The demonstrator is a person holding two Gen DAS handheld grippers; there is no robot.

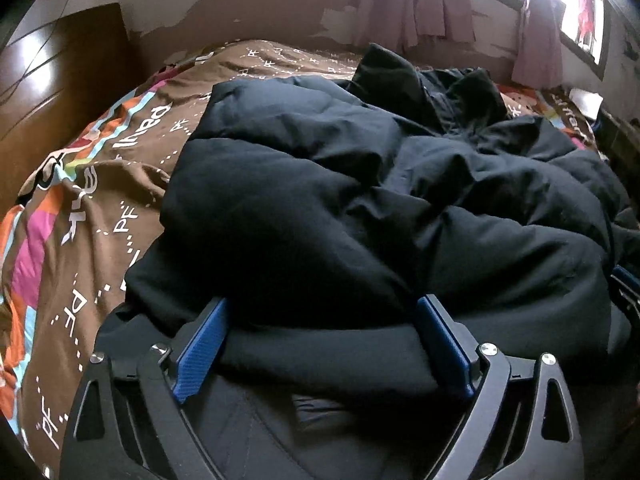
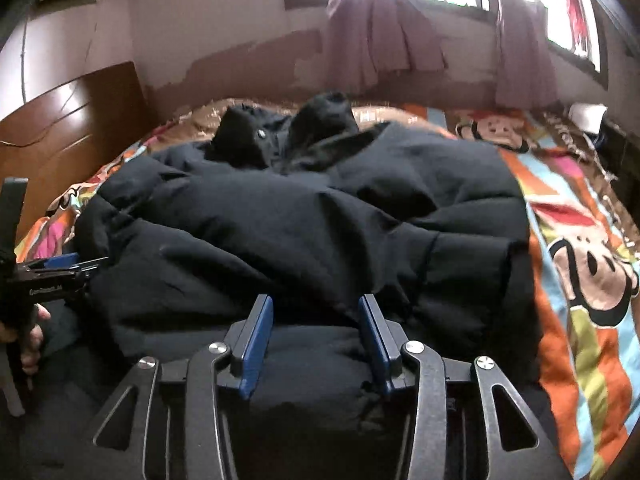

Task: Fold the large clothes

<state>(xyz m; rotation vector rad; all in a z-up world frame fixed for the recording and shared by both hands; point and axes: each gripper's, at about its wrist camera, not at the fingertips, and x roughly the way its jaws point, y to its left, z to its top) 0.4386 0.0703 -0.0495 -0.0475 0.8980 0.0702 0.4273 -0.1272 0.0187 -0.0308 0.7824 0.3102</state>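
A black puffy jacket (image 1: 360, 184) lies crumpled on the bed, its collar toward the far wall. In the left wrist view its thick near hem runs across the gap of my left gripper (image 1: 322, 308), whose blue pads (image 1: 200, 344) stand wide apart beside the fabric without squeezing it. In the right wrist view the jacket (image 2: 304, 216) fills the middle, and my right gripper (image 2: 316, 304) has its pads narrowed onto a bunched roll of the hem, pinching it. The left gripper (image 2: 60, 268) shows at that view's left edge, a hand (image 2: 34, 332) below it.
A brown bedspread (image 1: 100, 208) with bright cartoon prints (image 2: 580, 280) covers the bed. A wooden headboard (image 2: 72, 128) stands at the left. Purple curtains (image 2: 380, 32) hang under bright windows on the far wall. A white item (image 2: 586, 116) lies at the far right.
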